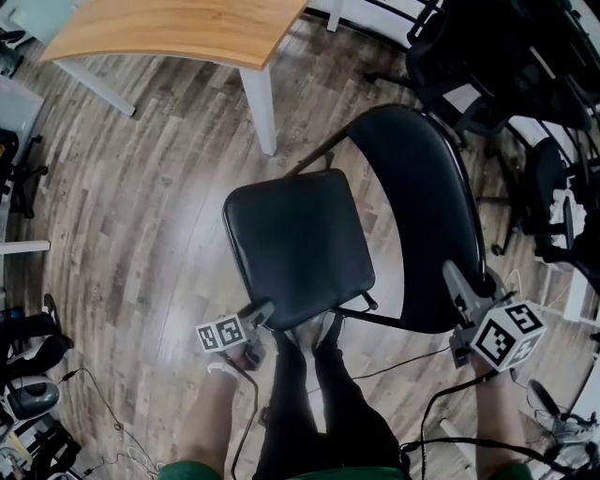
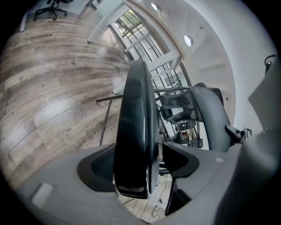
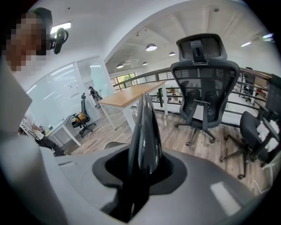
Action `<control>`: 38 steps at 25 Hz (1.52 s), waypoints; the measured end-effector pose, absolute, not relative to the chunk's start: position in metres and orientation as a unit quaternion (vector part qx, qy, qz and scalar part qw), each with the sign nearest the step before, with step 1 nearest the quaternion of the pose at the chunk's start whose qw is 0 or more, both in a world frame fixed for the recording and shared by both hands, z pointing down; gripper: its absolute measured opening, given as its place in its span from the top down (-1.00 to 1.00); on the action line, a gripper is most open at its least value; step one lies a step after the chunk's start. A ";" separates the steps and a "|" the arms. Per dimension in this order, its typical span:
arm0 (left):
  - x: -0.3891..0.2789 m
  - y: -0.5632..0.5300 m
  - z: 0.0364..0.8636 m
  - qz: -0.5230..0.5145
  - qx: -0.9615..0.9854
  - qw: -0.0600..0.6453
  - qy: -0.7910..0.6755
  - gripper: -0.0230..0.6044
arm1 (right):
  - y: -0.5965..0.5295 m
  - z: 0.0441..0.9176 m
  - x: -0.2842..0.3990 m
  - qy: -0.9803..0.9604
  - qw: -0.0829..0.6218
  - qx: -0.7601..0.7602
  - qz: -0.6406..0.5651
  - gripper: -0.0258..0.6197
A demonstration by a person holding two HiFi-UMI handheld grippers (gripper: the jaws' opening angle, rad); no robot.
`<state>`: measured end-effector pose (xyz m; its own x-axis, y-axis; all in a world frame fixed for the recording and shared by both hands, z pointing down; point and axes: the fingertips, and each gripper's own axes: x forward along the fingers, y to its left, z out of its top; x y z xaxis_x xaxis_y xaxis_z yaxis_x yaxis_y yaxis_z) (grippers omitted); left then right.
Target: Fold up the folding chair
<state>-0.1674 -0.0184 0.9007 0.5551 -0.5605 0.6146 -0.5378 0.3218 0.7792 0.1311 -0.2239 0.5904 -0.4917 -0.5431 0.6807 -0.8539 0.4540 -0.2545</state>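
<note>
- Step in hand (judged): the seat is to be swung up against the backrest. The folding chair [image 1: 375,234] stands open directly ahead of both grippers.
- Left gripper [image 1: 257,314]: the jaws are set wide. The near corner of the seat [image 1: 298,246] is taken between them. The seat edge is laid against one pad and a sliver of gap is seen at the other, so no firm clamp is judged.
- Right gripper [image 1: 461,286]: the jaws are drawn narrow and pressed on the top edge of the backrest [image 1: 427,216], which fills the hollow between them.
- To be done well: the backrest should be steadied by the right gripper while the seat is raised along its hinge arc, not dragged straight. The left grip is best tightened first, as glossy padding may slip.
- The person's legs [image 1: 309,394], just behind the left gripper, are to be kept clear of the frame.
- Surface: a wood-plank floor [image 1: 141,206], judged smooth, so the chair's feet may slide.
- Room: a desk [image 1: 178,28] is seen beyond the chair and office chairs [image 3: 204,83] beyond the right gripper. Cables [image 1: 394,367] are strewn below it.
</note>
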 end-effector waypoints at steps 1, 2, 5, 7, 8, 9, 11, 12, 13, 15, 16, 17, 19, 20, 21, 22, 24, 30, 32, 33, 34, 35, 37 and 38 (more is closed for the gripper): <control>-0.161 -0.023 0.892 -0.010 0.583 0.660 -0.473 -0.15 | -0.226 0.586 0.135 -0.812 0.263 0.431 0.294 0.56; -0.154 -0.028 0.883 -0.010 0.585 0.657 -0.475 -0.15 | -0.229 0.581 0.139 -0.812 0.263 0.431 0.292 0.56; -0.137 -0.042 0.858 -0.004 0.587 0.649 -0.484 -0.15 | -0.235 0.569 0.145 -0.815 0.262 0.432 0.284 0.56; -0.125 -0.048 0.843 0.001 0.587 0.646 -0.487 -0.15 | -0.235 0.563 0.150 -0.814 0.265 0.434 0.281 0.57; -0.117 -0.050 0.836 0.003 0.588 0.646 -0.487 -0.15 | -0.235 0.561 0.153 -0.814 0.267 0.434 0.279 0.57; -0.110 -0.053 0.828 0.005 0.588 0.646 -0.487 -0.15 | -0.235 0.557 0.155 -0.813 0.270 0.436 0.276 0.57; -0.094 -0.059 0.811 0.006 0.590 0.645 -0.485 -0.15 | -0.237 0.551 0.160 -0.812 0.274 0.439 0.271 0.57; -0.087 -0.063 0.803 0.005 0.592 0.644 -0.485 -0.15 | -0.238 0.548 0.163 -0.811 0.275 0.440 0.269 0.57; -0.080 -0.067 0.795 0.003 0.594 0.642 -0.485 -0.15 | -0.239 0.544 0.166 -0.811 0.276 0.441 0.268 0.57; -0.065 -0.075 0.780 0.002 0.597 0.638 -0.487 -0.15 | -0.241 0.539 0.173 -0.811 0.279 0.441 0.266 0.57; -0.057 -0.079 0.774 0.002 0.597 0.636 -0.488 -0.15 | -0.243 0.536 0.176 -0.810 0.280 0.441 0.265 0.57; -0.050 -0.082 0.768 0.003 0.597 0.635 -0.491 -0.15 | -0.244 0.533 0.180 -0.810 0.281 0.442 0.264 0.57; -0.039 -0.088 0.761 0.015 0.593 0.631 -0.500 -0.15 | -0.246 0.529 0.184 -0.809 0.284 0.443 0.261 0.57; -0.035 -0.091 0.758 0.026 0.590 0.629 -0.506 -0.15 | -0.247 0.528 0.185 -0.809 0.284 0.444 0.259 0.57; -0.031 -0.092 0.756 0.037 0.586 0.627 -0.512 -0.15 | -0.247 0.527 0.186 -0.809 0.285 0.444 0.258 0.57; -0.026 -0.093 0.754 0.047 0.583 0.624 -0.518 -0.15 | -0.246 0.526 0.187 -0.809 0.286 0.445 0.257 0.57; -0.017 -0.095 0.749 0.058 0.580 0.620 -0.525 -0.15 | -0.243 0.523 0.186 -0.809 0.289 0.445 0.255 0.57; 0.010 -0.109 0.722 0.048 0.589 0.622 -0.514 -0.18 | -0.235 0.506 0.175 -0.807 0.299 0.451 0.236 0.57; 0.021 -0.116 0.713 0.044 0.593 0.623 -0.508 -0.18 | -0.234 0.501 0.172 -0.806 0.303 0.452 0.231 0.57; 0.027 -0.119 0.709 0.041 0.595 0.624 -0.505 -0.18 | -0.233 0.499 0.171 -0.807 0.304 0.452 0.229 0.57; 0.033 -0.122 0.705 0.039 0.598 0.624 -0.502 -0.18 | -0.232 0.497 0.169 -0.807 0.305 0.452 0.227 0.58; 0.039 -0.125 0.701 0.038 0.601 0.624 -0.498 -0.18 | -0.231 0.495 0.167 -0.807 0.306 0.451 0.226 0.58; 0.050 -0.130 0.694 0.035 0.606 0.624 -0.492 -0.18 | -0.228 0.491 0.163 -0.808 0.307 0.450 0.223 0.59; 0.055 -0.132 0.691 0.034 0.607 0.625 -0.490 -0.19 | -0.227 0.489 0.162 -0.808 0.308 0.450 0.222 0.59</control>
<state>0.0551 -0.1325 0.6909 0.5182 -0.5523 0.6530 -0.6366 0.2608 0.7257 0.1617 -0.2274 0.4889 -0.4051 -0.5917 0.6970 -0.8643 0.4963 -0.0811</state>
